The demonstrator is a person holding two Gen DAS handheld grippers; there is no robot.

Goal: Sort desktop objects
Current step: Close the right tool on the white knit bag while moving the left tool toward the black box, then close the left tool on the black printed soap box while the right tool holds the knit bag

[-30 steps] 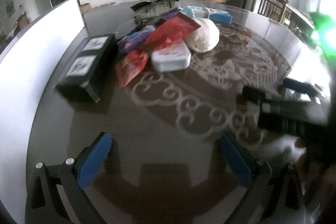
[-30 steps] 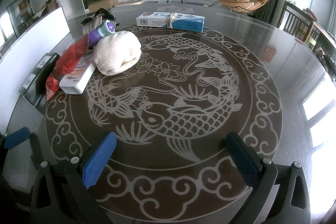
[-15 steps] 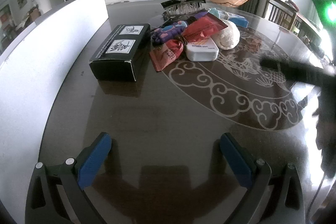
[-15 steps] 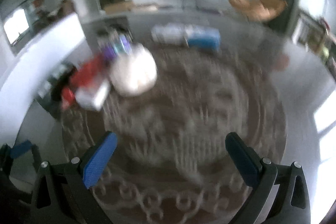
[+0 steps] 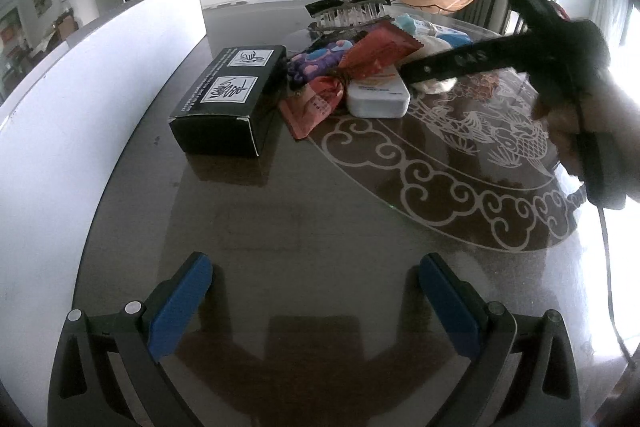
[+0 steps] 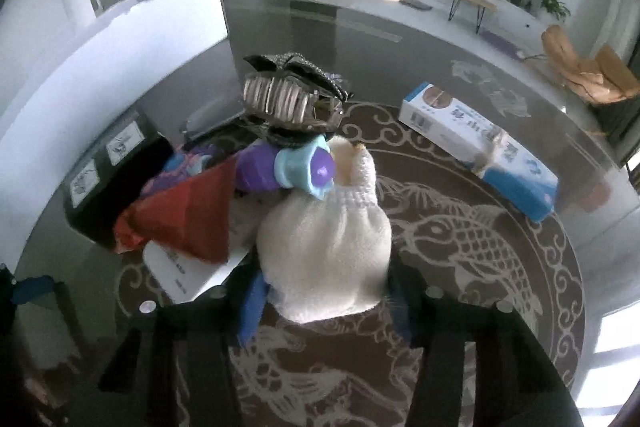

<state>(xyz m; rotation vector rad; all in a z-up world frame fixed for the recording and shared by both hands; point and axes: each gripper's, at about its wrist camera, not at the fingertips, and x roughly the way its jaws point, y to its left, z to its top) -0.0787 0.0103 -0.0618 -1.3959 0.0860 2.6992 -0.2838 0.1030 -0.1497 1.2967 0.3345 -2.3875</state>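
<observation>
A pile lies on the dark round table (image 5: 320, 211): a white fluffy bundle (image 6: 324, 247), a red packet (image 6: 180, 223), a flat white case (image 5: 378, 99), a purple toy with a pale blue ring (image 6: 296, 167) and a toothed hair clip (image 6: 288, 99). My right gripper (image 6: 326, 303) has its jaws closing on the white bundle, with both blue pads against its sides. In the left wrist view its black body (image 5: 460, 63) reaches over the pile from the right, held by a hand. My left gripper (image 5: 316, 303) is open over bare tabletop, well short of the pile.
A black box (image 5: 228, 99) with white labels lies left of the pile, beside a white partition (image 5: 80, 87) along the table's left edge. A long blue and white carton (image 6: 480, 155) lies at the far right. A patterned purple pouch (image 5: 316, 61) sits under the red packet.
My right gripper swung left to the pile, rolled, and narrowed from wide open onto the white bundle. The left gripper's view turned slightly; its jaws stayed wide.
</observation>
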